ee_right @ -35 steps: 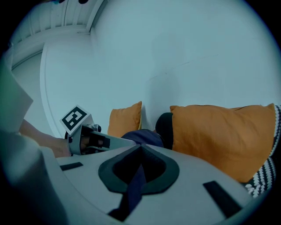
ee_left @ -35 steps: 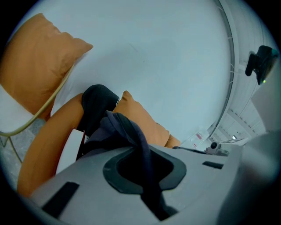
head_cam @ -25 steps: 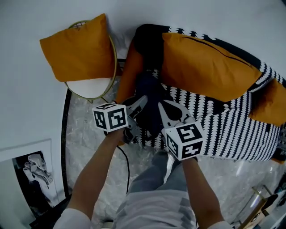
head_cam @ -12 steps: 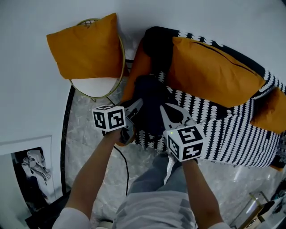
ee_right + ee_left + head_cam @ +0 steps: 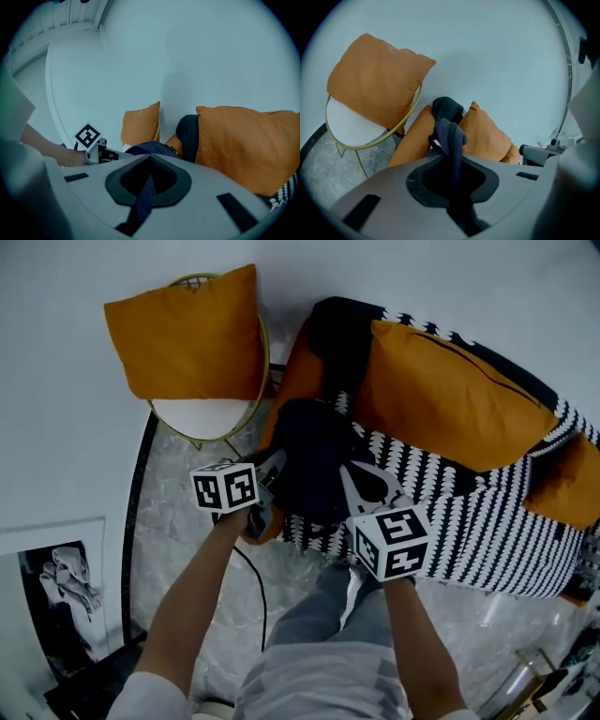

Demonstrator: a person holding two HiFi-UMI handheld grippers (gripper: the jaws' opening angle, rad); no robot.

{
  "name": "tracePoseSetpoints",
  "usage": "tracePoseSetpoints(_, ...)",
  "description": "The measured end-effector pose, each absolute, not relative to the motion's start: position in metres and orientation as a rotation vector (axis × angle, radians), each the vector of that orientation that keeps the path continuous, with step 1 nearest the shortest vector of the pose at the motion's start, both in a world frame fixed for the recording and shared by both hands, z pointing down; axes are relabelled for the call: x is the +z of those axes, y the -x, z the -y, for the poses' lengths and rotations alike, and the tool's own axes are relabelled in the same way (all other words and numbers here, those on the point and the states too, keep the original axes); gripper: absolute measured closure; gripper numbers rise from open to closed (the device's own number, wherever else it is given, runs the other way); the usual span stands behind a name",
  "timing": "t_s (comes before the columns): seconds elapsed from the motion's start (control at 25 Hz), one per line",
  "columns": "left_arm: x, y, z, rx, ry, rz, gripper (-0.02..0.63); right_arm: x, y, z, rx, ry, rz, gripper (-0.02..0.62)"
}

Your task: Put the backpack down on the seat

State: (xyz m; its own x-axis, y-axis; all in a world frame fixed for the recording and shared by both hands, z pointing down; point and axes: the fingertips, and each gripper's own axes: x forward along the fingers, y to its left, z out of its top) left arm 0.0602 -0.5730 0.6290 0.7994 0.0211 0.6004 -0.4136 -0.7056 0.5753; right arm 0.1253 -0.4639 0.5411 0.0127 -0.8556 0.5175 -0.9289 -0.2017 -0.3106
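2 grippers carry the backpack [image 5: 314, 451] between them over the left end of the sofa seat [image 5: 469, 512], beside the orange sofa arm [image 5: 289, 390] and in front of the large orange cushion [image 5: 441, 395]. Left gripper [image 5: 274, 468]: jaws closed on a dark strap [image 5: 451, 138], which rises in a loop past the tips. Right gripper [image 5: 361, 479]: jaws pinched on a second, bluish strap [image 5: 144, 194]. Whether the bag's base touches the seat cannot be told from above. Hazards, as judged — the bag sits near the seat's front edge, so an early release could let it tip forward onto the marble floor [image 5: 178, 521]. Letting 1 strap go before the other would swing the load sideways, and a thin strap may slide through the pads.
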Motion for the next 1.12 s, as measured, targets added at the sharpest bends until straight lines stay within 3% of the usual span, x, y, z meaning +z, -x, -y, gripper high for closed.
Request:
tracePoseSetpoints(0.36,0.649,-0.043,0.588,0.79,-2.214,0.406,0.524,0.546,-0.118,0.463,0.956,-2.111,1.916,0.594)
tracePoseSetpoints(0.52,0.649,-0.037,0.59,0.834,-2.24,0.438,0.449,0.547,-0.115,0.463,0.955,-2.098,1.923,0.594)
tracePoseSetpoints(1.12,0.603,-0.035,0.578,0.82,-2.323,0.456,0.448,0.514,-0.106,0.46,0.893,-2.067,1.961,0.594)
